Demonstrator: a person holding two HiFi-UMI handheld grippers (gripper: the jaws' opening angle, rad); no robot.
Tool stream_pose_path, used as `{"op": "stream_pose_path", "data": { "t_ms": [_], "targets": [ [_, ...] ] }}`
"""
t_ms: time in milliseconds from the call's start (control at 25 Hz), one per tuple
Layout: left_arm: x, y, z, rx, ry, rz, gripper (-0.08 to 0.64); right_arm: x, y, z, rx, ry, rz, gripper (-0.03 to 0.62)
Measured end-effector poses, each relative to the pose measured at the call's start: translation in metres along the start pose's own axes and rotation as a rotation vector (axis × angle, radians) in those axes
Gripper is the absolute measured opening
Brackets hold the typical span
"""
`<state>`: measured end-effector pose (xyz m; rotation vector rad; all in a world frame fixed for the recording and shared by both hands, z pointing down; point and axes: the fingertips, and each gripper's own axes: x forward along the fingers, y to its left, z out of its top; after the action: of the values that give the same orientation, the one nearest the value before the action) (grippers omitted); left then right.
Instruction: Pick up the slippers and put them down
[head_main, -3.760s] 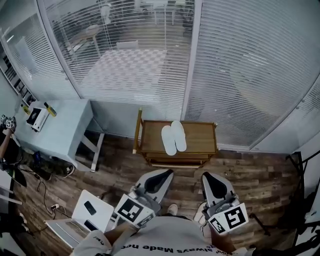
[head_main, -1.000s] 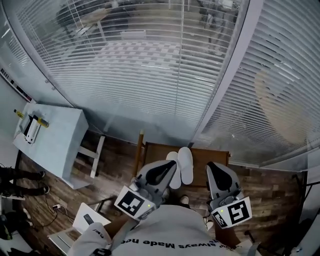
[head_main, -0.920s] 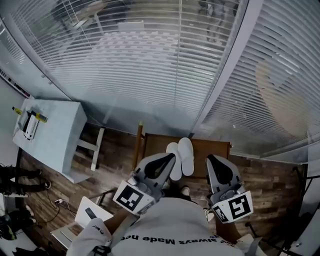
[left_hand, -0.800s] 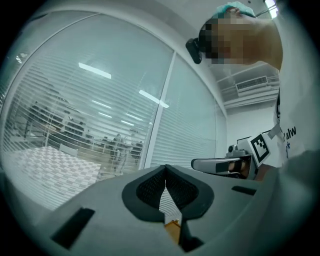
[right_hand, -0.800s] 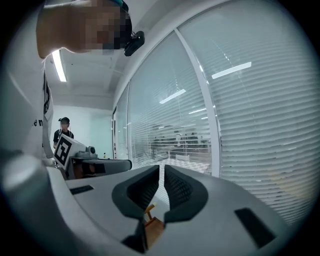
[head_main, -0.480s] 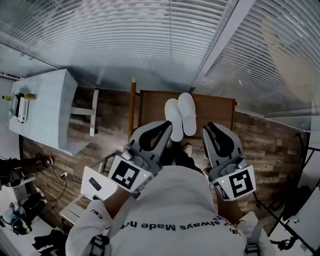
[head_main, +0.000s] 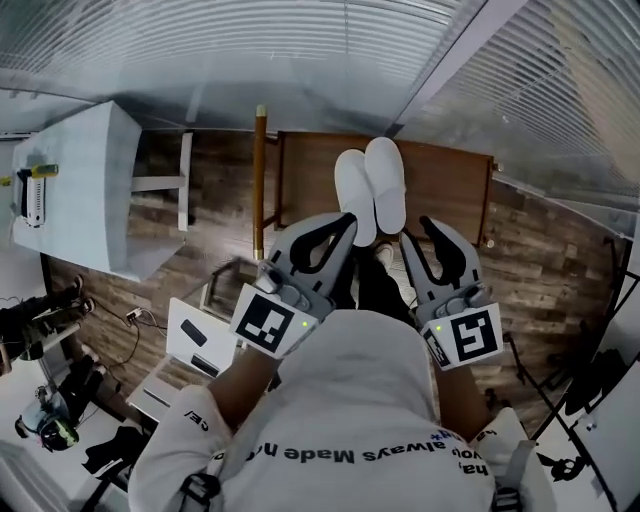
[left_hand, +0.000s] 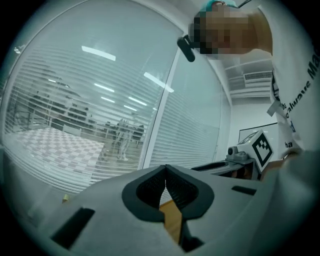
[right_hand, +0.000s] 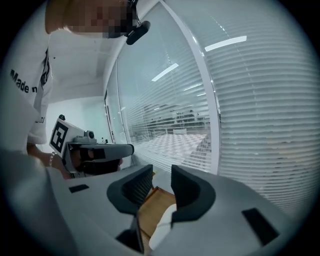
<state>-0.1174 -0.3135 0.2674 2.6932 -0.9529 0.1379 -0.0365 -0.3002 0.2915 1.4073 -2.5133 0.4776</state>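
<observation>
Two white slippers lie on the tabletop just beyond the fingers. The left gripper is clenched empty, and the right gripper has just been opening, with nothing between.

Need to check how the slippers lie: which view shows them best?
The head view: both slippers lie side by side on the wooden table. The right gripper view catches only a white sliver; the left gripper view shows none.
</observation>
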Motion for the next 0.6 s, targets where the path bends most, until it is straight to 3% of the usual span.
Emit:
{"op": "stream_pose_path", "data": {
  "t_ms": [360, 600],
  "targets": [
    [0.009, 0.021, -0.08, -0.009, 0.096, 0.026, 0.012, 0.035, -0.012, -0.091, 0.065, 0.111, -0.005, 0.115],
    [0.013, 0.031, -0.125, -0.055, 0.135, 0.038, 0.012, 0.051, -0.015, -0.146, 0.106, 0.181, -0.01, 0.121]
  ]
}}
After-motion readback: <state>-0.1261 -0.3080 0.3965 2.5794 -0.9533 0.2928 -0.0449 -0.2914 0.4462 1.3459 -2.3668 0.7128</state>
